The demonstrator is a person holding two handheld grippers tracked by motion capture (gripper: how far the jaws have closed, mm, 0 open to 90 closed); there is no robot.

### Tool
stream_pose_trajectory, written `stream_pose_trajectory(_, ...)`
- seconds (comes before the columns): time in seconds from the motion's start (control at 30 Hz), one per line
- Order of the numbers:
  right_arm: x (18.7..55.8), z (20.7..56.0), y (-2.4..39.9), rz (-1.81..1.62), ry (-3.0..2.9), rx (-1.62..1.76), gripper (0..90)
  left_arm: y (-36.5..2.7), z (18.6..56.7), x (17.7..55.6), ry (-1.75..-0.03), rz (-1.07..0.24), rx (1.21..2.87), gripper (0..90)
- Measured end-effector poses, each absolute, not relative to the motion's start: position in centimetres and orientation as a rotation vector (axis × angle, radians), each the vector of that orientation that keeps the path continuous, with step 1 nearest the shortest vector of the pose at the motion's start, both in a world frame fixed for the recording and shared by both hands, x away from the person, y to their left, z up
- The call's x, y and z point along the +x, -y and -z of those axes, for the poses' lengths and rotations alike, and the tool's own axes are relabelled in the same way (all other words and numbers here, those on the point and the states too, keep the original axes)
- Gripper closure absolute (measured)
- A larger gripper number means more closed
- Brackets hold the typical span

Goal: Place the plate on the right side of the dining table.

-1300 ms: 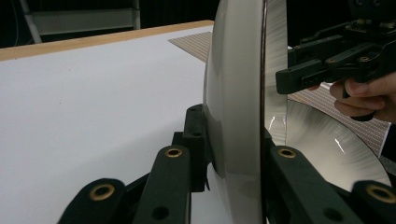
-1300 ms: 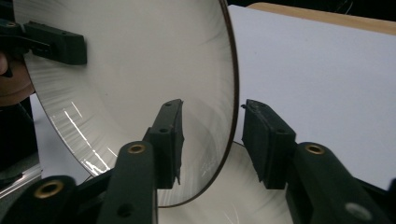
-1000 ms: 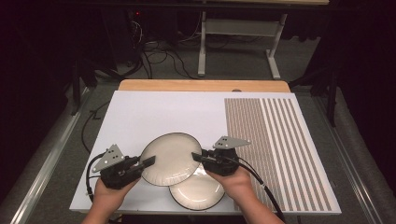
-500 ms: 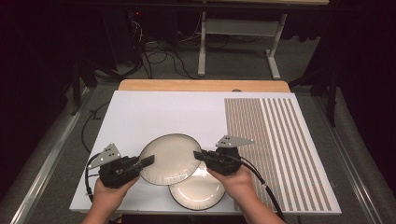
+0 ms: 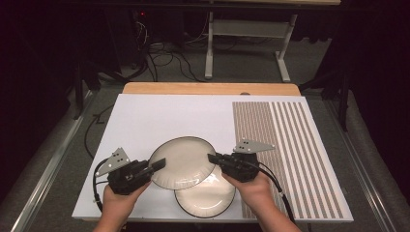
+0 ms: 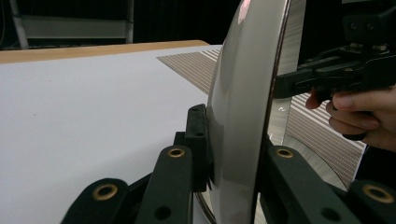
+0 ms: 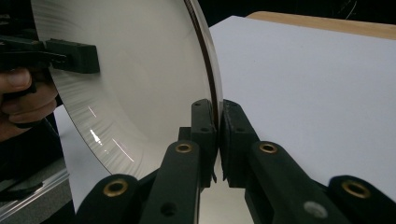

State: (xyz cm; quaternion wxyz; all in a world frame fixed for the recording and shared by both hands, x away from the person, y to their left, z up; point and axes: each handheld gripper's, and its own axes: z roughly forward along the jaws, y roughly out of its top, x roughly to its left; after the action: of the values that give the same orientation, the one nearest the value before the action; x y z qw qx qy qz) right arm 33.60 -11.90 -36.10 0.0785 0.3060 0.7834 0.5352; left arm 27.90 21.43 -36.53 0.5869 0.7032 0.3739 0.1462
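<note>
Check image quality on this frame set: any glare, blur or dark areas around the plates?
High view: white table evenly lit, floor behind falls into darkness, slightly soft. Left gripper view: upper plate edge-on, sharp, with a pinkish glare spot near its top; nearest links blurred. Right gripper view: short streaky reflections low on the plate's face, left edge dark, right tool in focus.

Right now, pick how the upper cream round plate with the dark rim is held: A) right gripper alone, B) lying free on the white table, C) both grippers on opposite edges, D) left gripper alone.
C: the left gripper and right gripper each clamp an opposite edge of the upper plate.
</note>
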Motion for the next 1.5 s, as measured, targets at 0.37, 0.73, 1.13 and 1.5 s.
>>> stream_pose_trajectory(0.37, 33.5, 34.9, 14.1, -1.585, -2.306, 0.939, 87.0, -19.2, 35.0, 28.8, -0.856, -0.322, 1.683, 78.1)
stream_pose_trajectory(0.73, 33.3, 34.0, 17.2, -1.562, -2.246, 0.964, 86.7, -16.0, 33.5, 30.1, -0.819, -0.318, 1.753, 78.1)
stream_pose_trajectory(1.13, 32.9, 33.3, 21.7, -1.504, -2.167, 1.022, 86.3, -10.8, 33.1, 32.5, -0.763, -0.254, 1.788, 78.1)
stream_pose_trajectory(1.5, 32.9, 34.0, 26.9, -1.485, -2.073, 1.117, 86.1, -5.5, 33.3, 34.9, -0.724, -0.192, 1.825, 77.9)
